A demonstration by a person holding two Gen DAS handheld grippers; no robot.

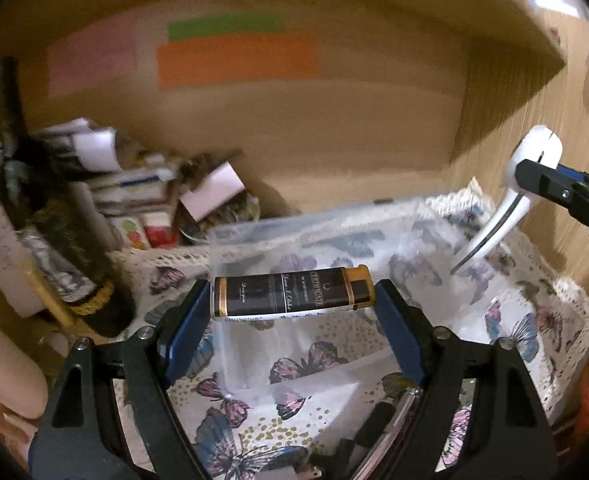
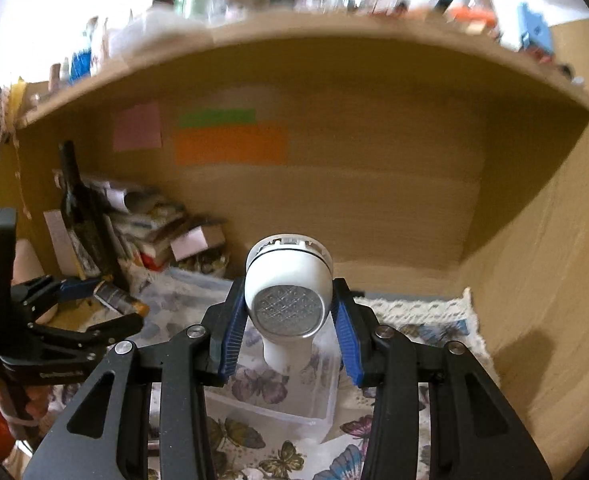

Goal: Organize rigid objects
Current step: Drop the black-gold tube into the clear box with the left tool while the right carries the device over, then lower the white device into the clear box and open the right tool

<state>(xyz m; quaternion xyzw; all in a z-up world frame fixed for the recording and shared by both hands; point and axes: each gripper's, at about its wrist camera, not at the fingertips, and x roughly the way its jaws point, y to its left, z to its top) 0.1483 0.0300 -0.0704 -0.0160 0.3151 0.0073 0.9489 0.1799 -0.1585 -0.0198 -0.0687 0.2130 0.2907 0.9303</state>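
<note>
My left gripper (image 1: 292,294) is shut on a black and gold lighter (image 1: 290,294), held crosswise by its ends above a clear plastic box (image 1: 334,236). In the right wrist view the left gripper (image 2: 106,292) and the lighter (image 2: 120,300) show at the left. My right gripper (image 2: 288,312) is shut on a white lint shaver (image 2: 288,292) with a round metal mesh face, handle pointing down over the clear box (image 2: 278,400). In the left wrist view the shaver (image 1: 510,196) hangs at the right in the right gripper (image 1: 534,182).
A butterfly-print cloth (image 1: 302,364) covers the desk inside a wooden alcove. A dark bottle (image 1: 50,216) and a pile of papers and boxes (image 1: 142,188) stand at the left back. Coloured notes (image 1: 234,60) stick on the back wall. A cluttered shelf (image 2: 294,28) runs overhead.
</note>
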